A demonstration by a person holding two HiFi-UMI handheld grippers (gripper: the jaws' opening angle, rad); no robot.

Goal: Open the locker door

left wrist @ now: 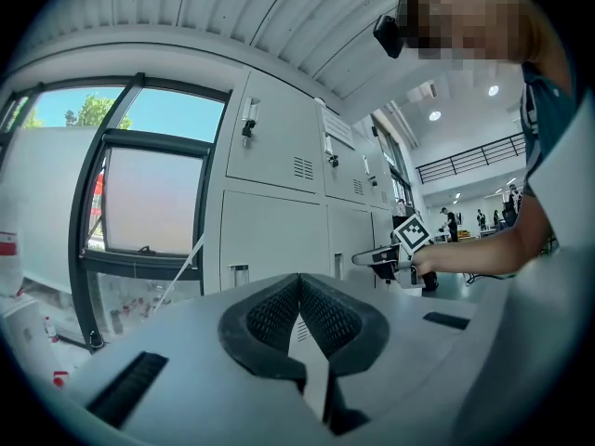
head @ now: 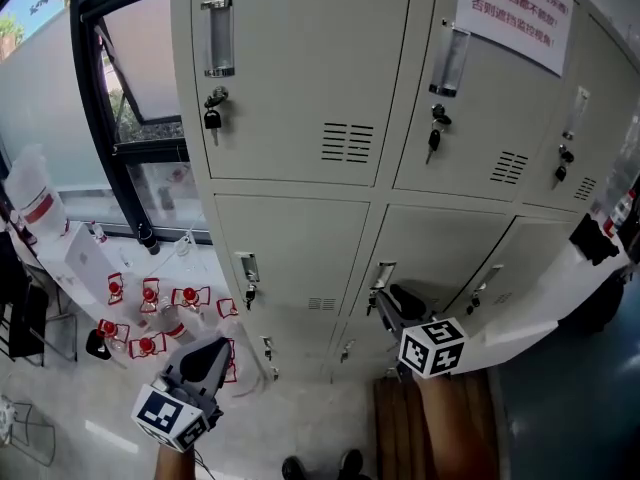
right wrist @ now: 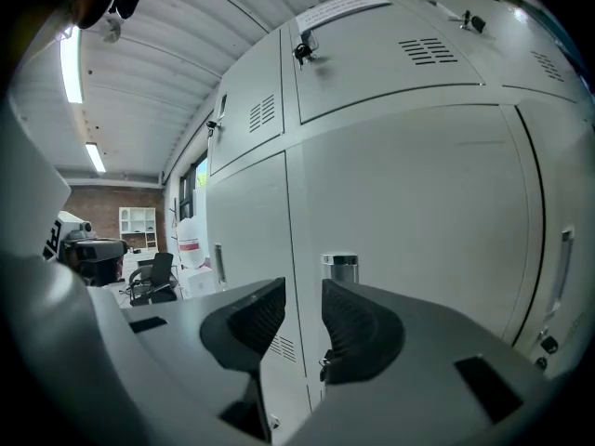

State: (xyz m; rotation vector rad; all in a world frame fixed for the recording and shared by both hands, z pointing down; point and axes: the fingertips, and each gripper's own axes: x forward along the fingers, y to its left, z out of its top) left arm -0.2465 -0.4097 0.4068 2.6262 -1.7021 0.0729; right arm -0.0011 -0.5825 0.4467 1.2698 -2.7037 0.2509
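Grey metal lockers fill the head view in two rows. The lower middle door [head: 430, 253] is closed, and its small chrome handle [head: 383, 274] sits at its left edge. My right gripper [head: 380, 306] is just below that handle, pointing at the door. In the right gripper view the jaws [right wrist: 304, 294] stand a narrow gap apart with nothing between them, and the handle [right wrist: 339, 268] shows just behind the right jaw. My left gripper [head: 214, 348] hangs low at the left, away from the lockers. Its pads [left wrist: 299, 281] meet at the tips, holding nothing.
Keys hang in the upper doors' locks [head: 213, 118]. A paper notice [head: 515, 8] is stuck at the upper right. A dark-framed window [head: 130, 88] is left of the lockers, with several red-capped bottles [head: 150, 298] on the floor below. A wooden board [head: 430, 428] lies at my feet.
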